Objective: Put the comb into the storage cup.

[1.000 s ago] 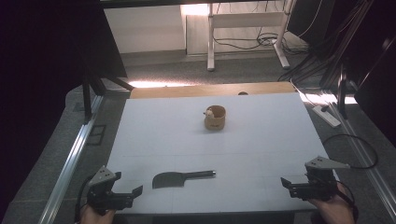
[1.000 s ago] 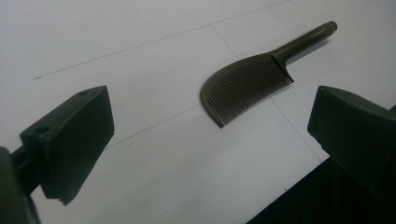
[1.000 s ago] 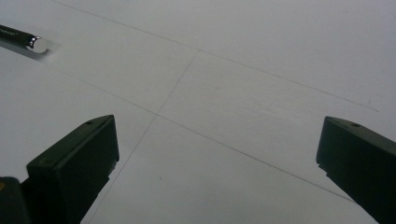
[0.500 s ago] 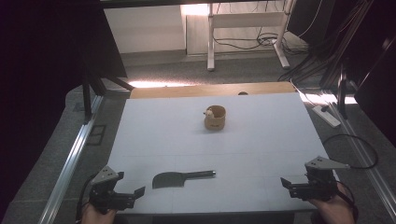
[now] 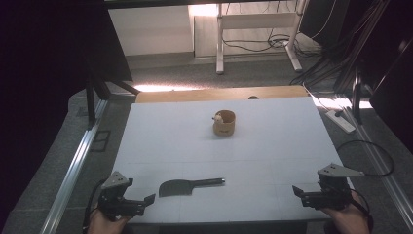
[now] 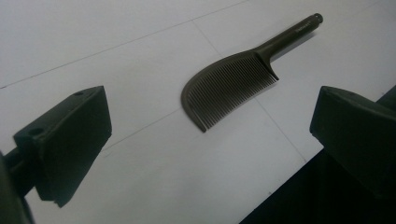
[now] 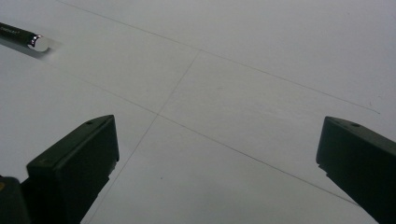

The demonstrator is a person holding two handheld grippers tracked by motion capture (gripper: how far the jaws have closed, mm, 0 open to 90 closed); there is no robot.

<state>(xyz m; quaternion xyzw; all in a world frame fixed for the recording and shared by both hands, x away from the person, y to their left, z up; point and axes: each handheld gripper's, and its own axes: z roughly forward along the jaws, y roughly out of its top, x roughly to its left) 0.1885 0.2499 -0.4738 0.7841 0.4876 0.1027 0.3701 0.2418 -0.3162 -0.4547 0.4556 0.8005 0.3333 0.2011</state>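
Lying flat just ahead of the spread, empty jaws of the left gripper (image 6: 212, 140), the comb (image 6: 233, 86) is seen handle-away; the right gripper (image 7: 217, 163), likewise spread, is placed farther off.

My right gripper view cuts the comb (image 7: 21, 36) off at its left edge, just the handle tip there; whatever's inside the far cup (image 5: 224, 123) is too small to tell.

Black blocky claw (image 5: 146, 200) with grey three-cornered plate, trailing cable.
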